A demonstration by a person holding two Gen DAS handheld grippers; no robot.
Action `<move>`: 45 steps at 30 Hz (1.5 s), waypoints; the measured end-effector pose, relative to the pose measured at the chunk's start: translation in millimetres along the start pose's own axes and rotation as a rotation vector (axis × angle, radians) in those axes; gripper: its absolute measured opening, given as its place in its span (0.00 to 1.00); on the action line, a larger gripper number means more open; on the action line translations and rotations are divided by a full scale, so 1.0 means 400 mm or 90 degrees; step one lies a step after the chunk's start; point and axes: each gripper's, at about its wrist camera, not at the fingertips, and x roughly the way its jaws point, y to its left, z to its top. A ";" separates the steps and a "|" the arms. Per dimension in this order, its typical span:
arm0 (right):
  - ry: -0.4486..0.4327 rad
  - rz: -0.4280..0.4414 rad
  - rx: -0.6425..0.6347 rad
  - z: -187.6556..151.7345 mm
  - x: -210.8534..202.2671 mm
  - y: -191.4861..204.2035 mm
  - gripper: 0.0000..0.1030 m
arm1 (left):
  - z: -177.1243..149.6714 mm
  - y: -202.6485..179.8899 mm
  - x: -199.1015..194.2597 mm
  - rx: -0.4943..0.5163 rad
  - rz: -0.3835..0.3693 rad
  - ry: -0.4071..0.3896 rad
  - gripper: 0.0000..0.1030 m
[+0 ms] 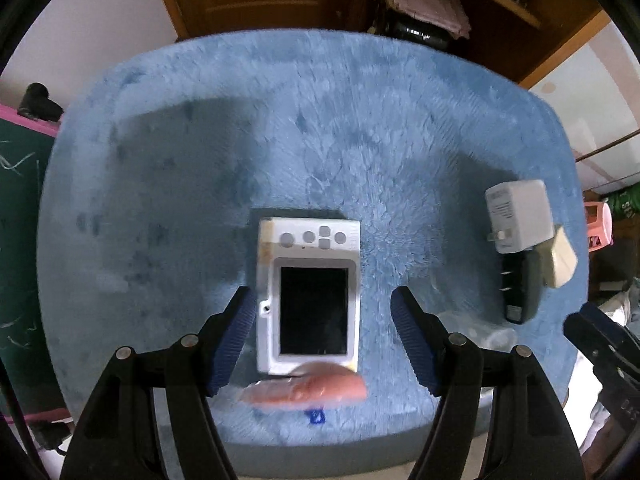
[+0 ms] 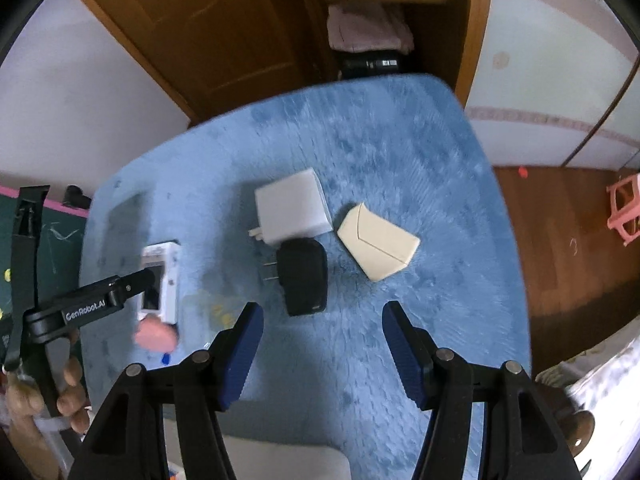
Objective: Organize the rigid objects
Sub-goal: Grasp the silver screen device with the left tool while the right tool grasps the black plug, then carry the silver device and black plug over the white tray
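With both grippers pointing down at the blue fuzzy table (image 1: 360, 128), I see the left gripper (image 1: 323, 340) straddling a white handheld device (image 1: 308, 296) that lies flat, screen up, button row at its far end. My left fingers (image 1: 234, 344) stand released on either side of its lower half, the left pad close to the device's edge, the right pad apart from it; nothing is grasped. A pink blurry object (image 1: 306, 388) lies just at the device's near end, with a small blue bit beside it. Off to the right sit a white charger (image 1: 518, 216), a black charger (image 1: 520, 288) and a cream box (image 1: 562, 260), bunched together.

In the right wrist view the right gripper (image 2: 323, 356) hangs over bare blue fabric, fingers (image 2: 242, 356) spread, empty. Just beyond them lies the black charger (image 2: 304, 280), prongs to the left, touching the white charger (image 2: 294, 210) behind it. The cream box (image 2: 378, 246) sits just right of both. The white handheld device (image 2: 162, 280) is far left under the left gripper (image 2: 132, 288), and the person's hand (image 2: 60, 396) grips that tool's handle. A pink stool (image 2: 624, 208) stands on the wooden floor.
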 end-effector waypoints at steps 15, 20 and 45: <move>0.092 -0.013 -0.021 0.030 0.173 0.049 0.33 | -0.028 0.018 0.080 -0.007 0.028 0.025 0.73; 0.080 -0.041 -0.046 0.026 0.178 0.077 0.32 | -0.023 -0.009 0.073 0.010 0.039 -0.003 0.58; -0.087 0.119 -0.124 -0.220 -0.305 0.120 0.32 | -0.273 -0.043 -0.391 0.020 0.046 -0.192 0.58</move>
